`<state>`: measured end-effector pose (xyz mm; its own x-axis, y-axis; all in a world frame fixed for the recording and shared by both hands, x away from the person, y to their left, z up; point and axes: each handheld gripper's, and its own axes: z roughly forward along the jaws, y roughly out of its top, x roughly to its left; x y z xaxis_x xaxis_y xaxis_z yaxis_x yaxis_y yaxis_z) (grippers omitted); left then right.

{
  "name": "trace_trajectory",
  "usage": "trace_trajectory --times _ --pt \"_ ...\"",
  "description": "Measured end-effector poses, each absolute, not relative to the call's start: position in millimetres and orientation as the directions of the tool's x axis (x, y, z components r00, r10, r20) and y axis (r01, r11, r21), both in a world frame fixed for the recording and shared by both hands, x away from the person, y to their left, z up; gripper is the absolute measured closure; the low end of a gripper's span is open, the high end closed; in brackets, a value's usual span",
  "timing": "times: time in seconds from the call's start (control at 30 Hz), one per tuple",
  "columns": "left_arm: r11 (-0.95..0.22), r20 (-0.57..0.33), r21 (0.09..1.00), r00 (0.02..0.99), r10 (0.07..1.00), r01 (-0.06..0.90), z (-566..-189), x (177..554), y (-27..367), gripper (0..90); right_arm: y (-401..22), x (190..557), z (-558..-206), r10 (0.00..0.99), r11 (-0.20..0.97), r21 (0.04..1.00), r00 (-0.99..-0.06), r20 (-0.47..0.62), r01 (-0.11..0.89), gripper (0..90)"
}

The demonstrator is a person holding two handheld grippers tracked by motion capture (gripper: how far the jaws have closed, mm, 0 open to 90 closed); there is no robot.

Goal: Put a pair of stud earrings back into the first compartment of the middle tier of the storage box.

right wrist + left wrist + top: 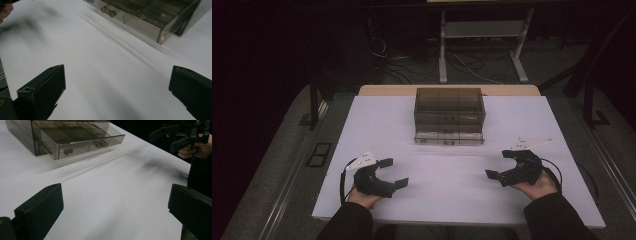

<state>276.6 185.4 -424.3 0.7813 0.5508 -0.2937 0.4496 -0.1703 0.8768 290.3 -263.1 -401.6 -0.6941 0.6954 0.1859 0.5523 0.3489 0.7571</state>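
High view: both tools, left tool (393, 173) and right tool (498, 163), wide and empty; next, reach the drawer box (449, 116), whose bottom drawer (82, 138) looks pulled out.

A lab or recording room is suggested by the dim, dark surroundings. A white-topped table (387, 125) is set on grey carpet, and loose cables (412, 65) are strewn on the floor behind it. A metal-framed stand (482, 30) is seen beyond, and floor outlet plates (319, 154) are set beside the table.
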Motion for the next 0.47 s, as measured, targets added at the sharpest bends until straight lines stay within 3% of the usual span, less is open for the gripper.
trace_trajectory --times 0.47 --pt "-0.184 -0.294 0.871 0.784 0.546 0.455 -425 277 184 0.0 -287 268 -417 0.733 0.274 0.785 -0.649 0.204 0.556 0.2"
